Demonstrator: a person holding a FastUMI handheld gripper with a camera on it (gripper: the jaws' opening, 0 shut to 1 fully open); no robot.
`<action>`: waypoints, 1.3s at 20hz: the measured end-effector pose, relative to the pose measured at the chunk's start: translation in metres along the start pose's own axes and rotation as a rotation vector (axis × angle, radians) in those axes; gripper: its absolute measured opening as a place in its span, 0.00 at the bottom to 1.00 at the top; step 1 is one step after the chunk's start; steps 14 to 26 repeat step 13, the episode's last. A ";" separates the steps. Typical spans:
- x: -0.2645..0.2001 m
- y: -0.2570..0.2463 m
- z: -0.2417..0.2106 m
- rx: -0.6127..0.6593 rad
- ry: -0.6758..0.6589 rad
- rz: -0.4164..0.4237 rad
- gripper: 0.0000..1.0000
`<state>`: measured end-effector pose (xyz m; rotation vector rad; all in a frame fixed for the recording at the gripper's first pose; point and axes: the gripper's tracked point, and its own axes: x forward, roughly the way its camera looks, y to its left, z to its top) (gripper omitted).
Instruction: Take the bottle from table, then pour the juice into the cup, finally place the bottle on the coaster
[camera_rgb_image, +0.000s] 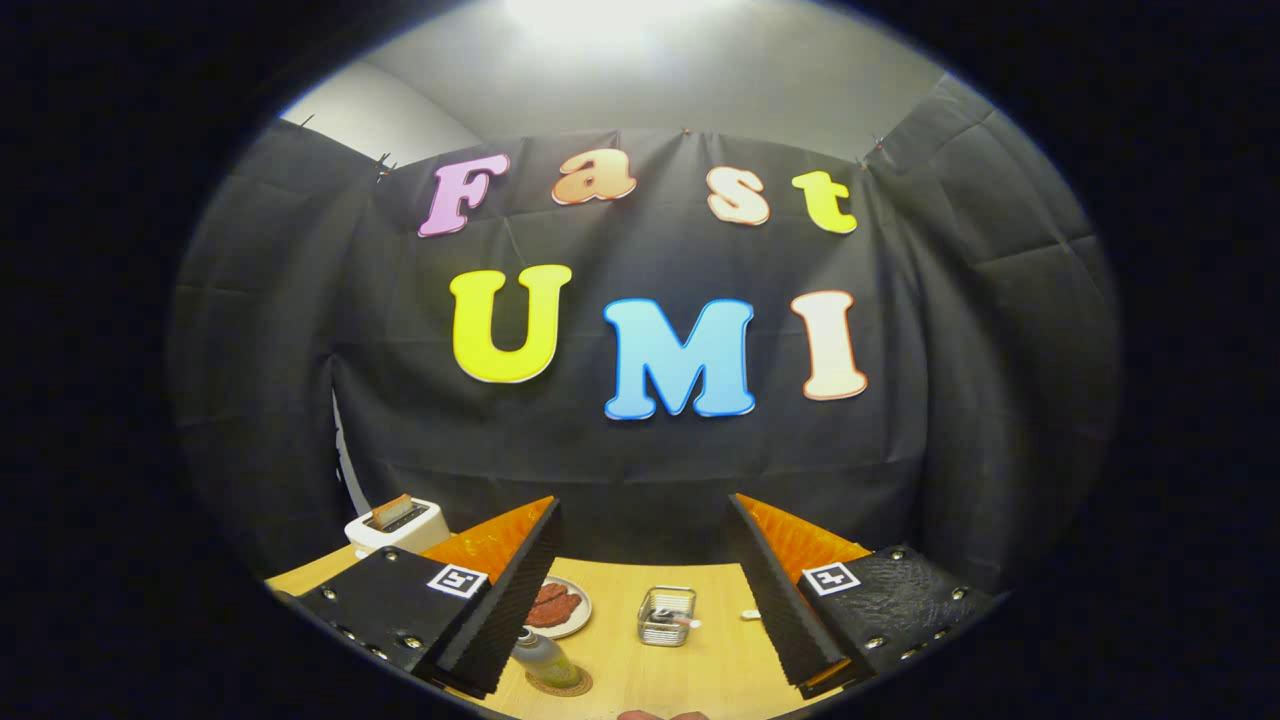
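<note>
Open tongs (645, 585) hover; bottle (545, 655) beside one finger, on coaster (560, 685).

The gripper (645, 540) has two wedge-shaped fingers (520, 590) with ribbed inner faces, each mounted on a black plate studded with silver screws and bearing a square black-and-white marker (457, 580).

The gripper-mounted fisheye looks forward between its two spread fingers (645, 590), raised above the table (700, 670) and seemingly tilted up, facing the booth wall (640, 460) beyond the table's far edge.
</note>
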<state>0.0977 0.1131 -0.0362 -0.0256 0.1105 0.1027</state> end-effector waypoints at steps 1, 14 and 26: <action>-0.005 -0.011 0.017 -0.011 -0.013 -0.017 0.99; -0.032 -0.042 0.076 -0.021 -0.040 -0.014 0.99; -0.032 -0.042 0.076 -0.021 -0.040 -0.014 0.99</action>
